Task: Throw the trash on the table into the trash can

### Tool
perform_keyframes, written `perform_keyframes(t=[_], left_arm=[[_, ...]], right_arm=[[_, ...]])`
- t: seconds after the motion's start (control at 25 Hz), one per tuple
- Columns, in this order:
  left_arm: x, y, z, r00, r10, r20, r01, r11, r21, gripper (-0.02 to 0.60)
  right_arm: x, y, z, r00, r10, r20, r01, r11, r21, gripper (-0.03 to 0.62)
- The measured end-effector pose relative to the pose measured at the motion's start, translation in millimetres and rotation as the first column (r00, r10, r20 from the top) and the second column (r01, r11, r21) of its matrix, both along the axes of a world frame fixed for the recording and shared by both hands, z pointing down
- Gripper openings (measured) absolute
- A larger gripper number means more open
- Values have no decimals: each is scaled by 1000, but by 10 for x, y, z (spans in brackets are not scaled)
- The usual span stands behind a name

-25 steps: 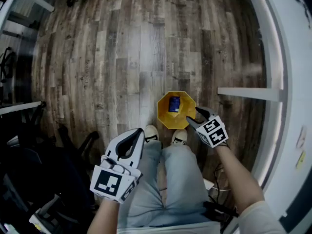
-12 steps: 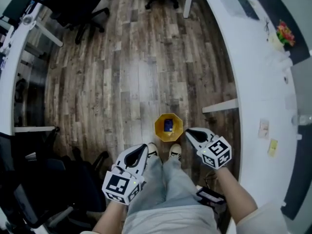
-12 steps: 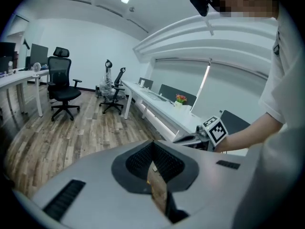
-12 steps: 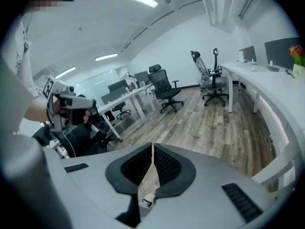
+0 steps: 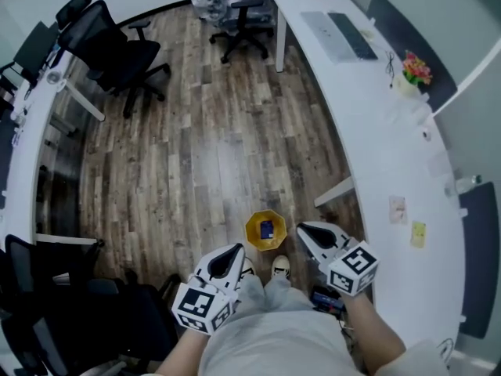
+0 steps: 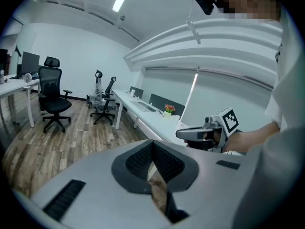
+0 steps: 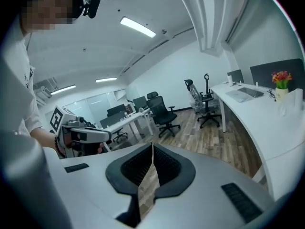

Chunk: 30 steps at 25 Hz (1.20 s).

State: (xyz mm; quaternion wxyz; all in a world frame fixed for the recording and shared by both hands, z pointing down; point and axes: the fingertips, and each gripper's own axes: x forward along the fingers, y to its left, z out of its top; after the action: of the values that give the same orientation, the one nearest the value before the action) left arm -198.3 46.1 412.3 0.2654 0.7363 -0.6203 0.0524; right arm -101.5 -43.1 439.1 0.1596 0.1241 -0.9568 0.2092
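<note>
Floorboards (image 5: pixel 196 155) beside long white table (image 5: pixel 376 116)

The blue thing (image 5: pixel 266 229) in the bin (image 5: pixel 250 238) is too small to name. So are two bits on the table (image 5: pixel 368 131), a pale one (image 5: pixel 398 208) and a yellow one (image 5: pixel 418 234). The left tongs (image 5: pixel 238 248) cover most of one shoe (image 5: pixel 248 271). The right tongs (image 5: pixel 302 228) hide part of a dark object (image 5: pixel 323 298) on the floor (image 5: pixel 211 147). Both forearms (image 5: pixel 381 341) run off the bottom edge.
</note>
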Motion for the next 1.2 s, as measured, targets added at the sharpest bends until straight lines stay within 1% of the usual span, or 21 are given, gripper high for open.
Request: perform_keyframes(t=[0.12, 0.28, 0.52, 0.72, 0.8, 1.08, 1.2], left_arm=[[42, -44, -56, 1000, 12, 25, -12, 1000, 22, 2], [71, -73, -89, 999, 33, 28, -34, 999, 32, 2], [47, -143, -193, 1000, 26, 3, -26, 999, 32, 0], [-48, -147, -156, 999, 4, 39, -5, 999, 35, 0], [-78, -153, -152, 999, 1, 36, -3, 999, 37, 0], [-64, -196, -259, 999, 23, 28, -24, 998, 58, 2], [-87, -210, -269, 998, 28, 49, -31, 998, 63, 2]], right_arm=[[22, 45, -164, 999, 11, 34, -11, 1000, -6, 37], [-6, 61, -281, 998, 12, 54, -12, 1000, 0, 34], [-42, -21, -339, 998, 13, 57, -14, 1000, 11, 34], [-90, -41, -365, 998, 11, 63, -13, 1000, 16, 34], [-106, -47, -362, 998, 8, 63, -10, 1000, 18, 34], [-79, -66, -347, 998, 16, 63, -16, 1000, 15, 34], [-87, -81, -350, 997, 25, 66, -26, 1000, 17, 34]])
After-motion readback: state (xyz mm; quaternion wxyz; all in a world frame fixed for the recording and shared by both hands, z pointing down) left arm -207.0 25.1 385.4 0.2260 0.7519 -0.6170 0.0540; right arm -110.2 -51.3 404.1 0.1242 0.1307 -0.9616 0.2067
